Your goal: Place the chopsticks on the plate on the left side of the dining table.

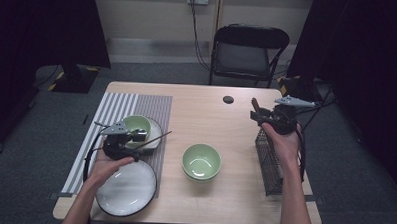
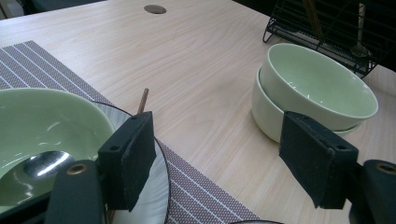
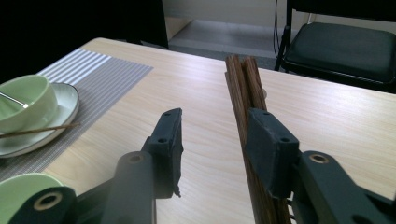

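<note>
A pair of brown wooden chopsticks [image 3: 243, 88] rises between the jaws of my right gripper [image 3: 219, 144], touching the right pad; the jaws stand apart, so it is open. From above, that gripper [image 1: 259, 115] hovers at the far end of the black wire rack [image 1: 269, 162], with the chopsticks [image 1: 255, 103] poking up. My left gripper [image 2: 224, 158] is open with nothing in it, beside a small green bowl [image 2: 42, 123] holding a metal spoon [image 2: 44, 163]. The bowl sits on a light plate [image 1: 155, 131]. A single chopstick [image 1: 155, 139] lies across that plate's rim.
Two stacked green bowls [image 1: 201, 162] sit mid-table. A large white plate [image 1: 126, 188] lies near the front edge, partly on a striped placemat [image 1: 114, 109]. A cable grommet [image 1: 228, 99] is at the far side. A black folding chair [image 1: 248, 48] stands behind the table.
</note>
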Tool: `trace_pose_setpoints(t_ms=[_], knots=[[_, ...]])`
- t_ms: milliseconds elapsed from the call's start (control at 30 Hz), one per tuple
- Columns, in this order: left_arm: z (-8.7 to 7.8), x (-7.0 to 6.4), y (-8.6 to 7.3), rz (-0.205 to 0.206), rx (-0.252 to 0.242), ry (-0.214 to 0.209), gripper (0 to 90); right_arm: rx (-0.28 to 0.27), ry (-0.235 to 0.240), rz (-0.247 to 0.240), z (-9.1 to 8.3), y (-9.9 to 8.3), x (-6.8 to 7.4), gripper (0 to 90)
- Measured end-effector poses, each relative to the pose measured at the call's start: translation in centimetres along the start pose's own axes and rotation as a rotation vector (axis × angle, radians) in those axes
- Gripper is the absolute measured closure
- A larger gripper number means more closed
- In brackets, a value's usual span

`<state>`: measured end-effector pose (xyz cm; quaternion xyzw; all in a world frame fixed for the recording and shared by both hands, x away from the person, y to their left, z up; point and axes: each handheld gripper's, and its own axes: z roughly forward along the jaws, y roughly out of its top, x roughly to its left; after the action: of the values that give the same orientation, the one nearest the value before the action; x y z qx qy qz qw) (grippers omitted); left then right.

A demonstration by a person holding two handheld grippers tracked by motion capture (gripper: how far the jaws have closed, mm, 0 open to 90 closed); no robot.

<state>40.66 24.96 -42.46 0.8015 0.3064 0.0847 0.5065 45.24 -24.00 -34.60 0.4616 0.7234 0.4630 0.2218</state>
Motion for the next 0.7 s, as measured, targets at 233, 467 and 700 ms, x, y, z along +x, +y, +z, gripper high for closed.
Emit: trace_pose_setpoints(t_ms=[233,467,700], knots=[[0.06,0.00,-0.03,0.004,0.009,0.004,26.9,-0.005,-0.012,0.012,-0.02,-0.24,-0.17,54.1],[0.08,0.07,-0.08,0.000,0.012,0.006,27.1,0.028,-0.011,0.014,0.45,-0.43,-0.24,50.8],[-0.14,0.23,-0.09,-0.001,0.004,0.012,27.5,0.022,-0.006,-0.002,0.00,-0.65,0.10,59.6]])
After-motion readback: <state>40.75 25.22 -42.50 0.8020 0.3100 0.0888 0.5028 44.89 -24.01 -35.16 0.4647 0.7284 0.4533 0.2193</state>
